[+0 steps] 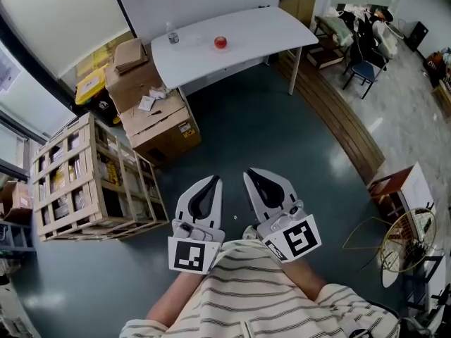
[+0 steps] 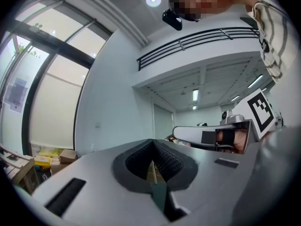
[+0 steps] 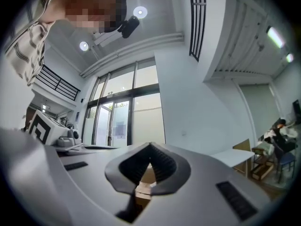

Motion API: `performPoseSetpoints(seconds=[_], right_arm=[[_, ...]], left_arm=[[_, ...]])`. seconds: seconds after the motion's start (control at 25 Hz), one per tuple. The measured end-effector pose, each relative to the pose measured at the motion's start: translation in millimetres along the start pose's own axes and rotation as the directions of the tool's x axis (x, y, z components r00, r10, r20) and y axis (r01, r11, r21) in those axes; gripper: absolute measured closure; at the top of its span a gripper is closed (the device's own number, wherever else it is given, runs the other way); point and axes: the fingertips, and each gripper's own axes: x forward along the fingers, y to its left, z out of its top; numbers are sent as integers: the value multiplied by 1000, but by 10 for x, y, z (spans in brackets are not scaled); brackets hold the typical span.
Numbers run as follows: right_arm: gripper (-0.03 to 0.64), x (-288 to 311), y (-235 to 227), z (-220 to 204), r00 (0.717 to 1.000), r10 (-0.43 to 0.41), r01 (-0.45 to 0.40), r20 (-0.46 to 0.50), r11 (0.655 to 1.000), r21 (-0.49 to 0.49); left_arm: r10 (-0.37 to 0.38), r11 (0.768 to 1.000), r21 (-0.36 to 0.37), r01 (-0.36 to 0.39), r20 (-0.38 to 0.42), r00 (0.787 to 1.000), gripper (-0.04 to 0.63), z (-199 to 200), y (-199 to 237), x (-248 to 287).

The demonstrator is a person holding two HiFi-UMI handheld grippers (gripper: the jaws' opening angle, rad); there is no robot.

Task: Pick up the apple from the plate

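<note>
A red apple (image 1: 220, 42) lies on a clear plate on the white table (image 1: 268, 34) far across the room. My left gripper (image 1: 213, 179) and right gripper (image 1: 248, 173) are held close to the person's striped shirt, side by side over the dark floor, well short of the table. Both are shut with nothing between the jaws. In the left gripper view the left gripper (image 2: 153, 141) has its tips meeting; the right gripper's body (image 2: 211, 135) shows beside it. In the right gripper view the right gripper (image 3: 150, 146) is likewise closed, and the table's edge (image 3: 233, 157) shows at right.
Cardboard boxes (image 1: 151, 115) and a wooden crate (image 1: 88, 182) stand left of the path to the table. A small jar (image 1: 173, 37) sits on the table's left part. A blue chair (image 1: 363, 69) and clutter stand at the right; a wire basket (image 1: 412, 241) lies near right.
</note>
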Motion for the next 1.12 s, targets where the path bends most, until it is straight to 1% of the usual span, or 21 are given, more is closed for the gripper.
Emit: performPoseSetpoints(seconds=[0.12,0.32,0.44,0.6,0.72,0.84,1.0,1.12], right_arm=[[604,-76,-209,-28,1000,5,-5,4,1000,15],[604,-168,-554,-103,1000,-18,19,-4,999,45],[604,-186,-697,-129,999,-36,37,-8,998,56],[604,-100,-868,-234,999,-51,52,-21,996,68],[604,39,-1003,-373,997,-60,64,-54,995,78],[604,287,-1173,-434,995,-77,82,-66,994,71],[604,713,-1472,-396,992,-116,119,-58,992,48],[604,1054,-1695,-325,988,-151,152,-44,988,30]], left_arm=[[7,1000,9,-7,-8,1000,591,-52,-147,178],[8,1000,25,-7,-19,1000,591,-65,-346,427],[4,1000,16,-3,-31,1000,591,-117,-386,537],[-4,1000,-5,4,-66,998,591,-304,-352,712],[-12,1000,-29,9,-86,996,591,-423,-240,899],[-25,999,-40,22,-73,997,591,-461,-36,1151],[-51,997,-68,48,-48,998,591,-453,274,1582],[-76,996,-58,74,-38,996,591,-373,530,1887]])
